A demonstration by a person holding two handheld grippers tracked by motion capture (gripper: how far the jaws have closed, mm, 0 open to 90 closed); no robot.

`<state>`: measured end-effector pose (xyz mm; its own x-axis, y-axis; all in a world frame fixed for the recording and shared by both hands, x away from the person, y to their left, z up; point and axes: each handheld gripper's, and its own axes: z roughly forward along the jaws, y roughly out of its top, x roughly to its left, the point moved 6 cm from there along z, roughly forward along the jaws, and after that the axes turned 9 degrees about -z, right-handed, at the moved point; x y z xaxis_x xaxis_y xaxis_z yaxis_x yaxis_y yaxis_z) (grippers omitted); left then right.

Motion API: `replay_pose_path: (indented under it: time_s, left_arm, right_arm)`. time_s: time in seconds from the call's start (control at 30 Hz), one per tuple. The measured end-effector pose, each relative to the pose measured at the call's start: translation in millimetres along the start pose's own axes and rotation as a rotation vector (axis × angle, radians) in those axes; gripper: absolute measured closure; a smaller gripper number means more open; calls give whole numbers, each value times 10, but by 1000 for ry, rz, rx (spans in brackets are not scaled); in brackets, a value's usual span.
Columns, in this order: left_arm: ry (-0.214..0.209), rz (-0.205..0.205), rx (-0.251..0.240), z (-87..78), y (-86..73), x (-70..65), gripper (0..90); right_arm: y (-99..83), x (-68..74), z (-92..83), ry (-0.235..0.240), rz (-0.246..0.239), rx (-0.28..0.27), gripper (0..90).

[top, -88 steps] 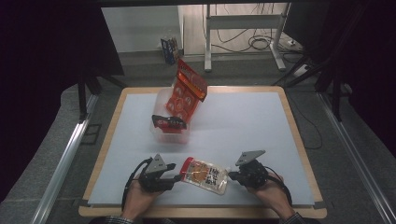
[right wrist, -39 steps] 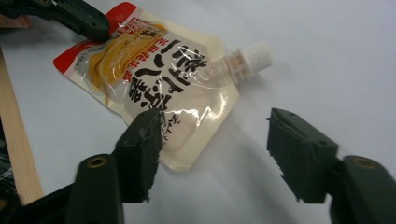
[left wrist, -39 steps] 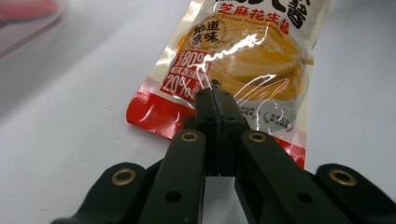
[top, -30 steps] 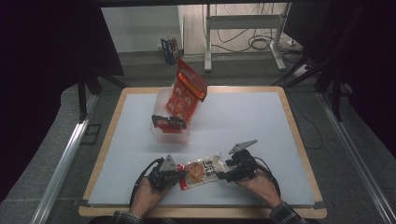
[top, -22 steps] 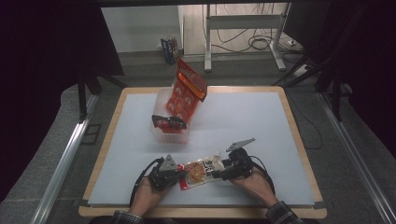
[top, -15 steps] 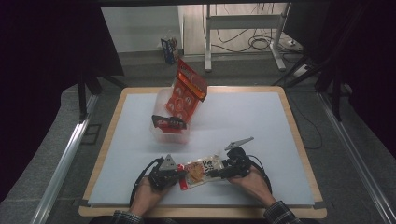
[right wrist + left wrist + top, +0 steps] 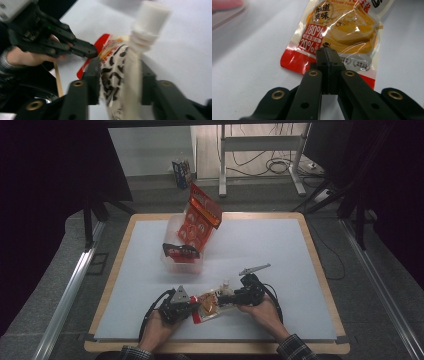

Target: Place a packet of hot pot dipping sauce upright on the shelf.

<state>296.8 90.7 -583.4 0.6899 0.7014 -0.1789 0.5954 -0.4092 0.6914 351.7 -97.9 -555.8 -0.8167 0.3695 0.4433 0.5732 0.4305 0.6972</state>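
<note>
On the white counter, near its front edge, the sauce pouch lies between both hands, the left gripper clenched on its red bottom edge, while the right gripper (jaws just closing) grasps its spout end.

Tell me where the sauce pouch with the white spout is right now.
In the high view the sauce pouch lies near the table's front edge, between the left gripper, clamped on its red bottom edge, and the right gripper, whose jaws straddle its spout end, in front of the clear bin.

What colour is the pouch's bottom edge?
Red, clearest in the left gripper view on the pouch.
</note>
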Motion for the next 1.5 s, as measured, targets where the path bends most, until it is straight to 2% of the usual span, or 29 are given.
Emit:
replay_pose_path:
  time_s: [0.13, 0.23, 0.33, 0.4, 0.57, 0.73, 1.0, 1.1, 1.23, 1.33, 1.5]
  left_arm:
    - [8, 7, 1, -3, 2, -5, 900]
    - [16, 18, -13, -17, -5, -8, 890]
    - [29, 32, -26, -53, -9, -1, 774]
    - [25, 28, -32, -62, -10, -1, 722]
    - [16, 31, -31, -48, -4, -34, 658]
    - [14, 37, -32, -34, 6, -72, 543]
    - [15, 5, -82, -99, 41, -29, 274]
    - [4, -20, -101, -123, 53, -9, 203]
    - [23, -26, -98, -133, 47, 14, 71]
    - [29, -36, -108, -151, 51, 29, 35]
    - [39, -51, -129, -188, 53, 55, 23]
  right_arm:
    - [31, 31, 5, -48, -52, 23, 761]
    - [95, 90, 2, -55, -96, 30, 807]
    - [156, 138, -12, -63, -127, 40, 821]
    - [197, 167, -33, -57, -139, 38, 828]
    - [294, 208, -138, -38, -135, 5, 836]
    - [378, 203, -265, -76, -161, -7, 841]
    - [546, 172, -492, -152, -216, -9, 847]
    - [627, 144, -567, -175, -229, -10, 854]
    - [739, 108, -644, -206, -256, 0, 869]
    - [815, 80, -678, -245, -279, 12, 873]
    - [956, 40, -741, -265, -291, 0, 875]
